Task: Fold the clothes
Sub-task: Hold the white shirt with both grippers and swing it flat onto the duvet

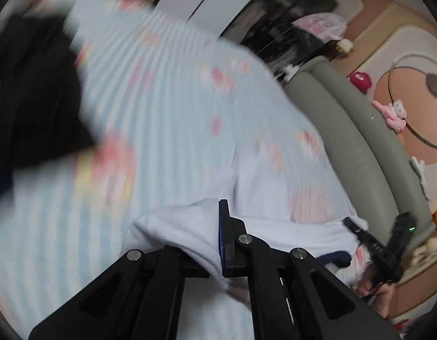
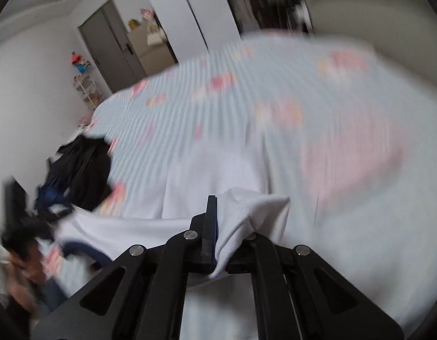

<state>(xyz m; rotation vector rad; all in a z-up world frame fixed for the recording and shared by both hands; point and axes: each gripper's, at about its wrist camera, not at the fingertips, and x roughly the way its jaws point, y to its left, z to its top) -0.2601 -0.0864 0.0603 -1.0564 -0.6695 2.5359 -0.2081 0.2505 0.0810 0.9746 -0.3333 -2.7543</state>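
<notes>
Both claws are clenched on cloth. The left gripper (image 1: pixel 218 243) pinches a bunch of the white shirt (image 1: pixel 275 229), and the right gripper (image 2: pixel 221 243) pinches another bunch of the same shirt (image 2: pixel 246 212); fabric fills each closed gap. The shirt hangs stretched between the two grips, above the near edge of the bed (image 1: pixel 162 99), with a dark blue trim showing at its lower edge (collar or cuff, cannot tell which). Both views are blurred, so creases and the exact fold state cannot be read; the shirt could equally be held up for spreading or for carrying over into a fold. Judged handling: light, limp, thin knit; it will sag, swing and bunch, and offers no stiffness. Holds at corners, shoulders or hem, well apart, should keep an edge taut; a pinch on a thick bunch may slip layer by layer. Surroundings: a heap of dark clothes (image 2: pixel 79 170) lies on the bed toward the left side, near enough that a spread shirt could overlap it. A grey padded rail (image 1: pixel 346 119) borders the bed on the right, with toys (image 1: pixel 391 113) beyond.
</notes>
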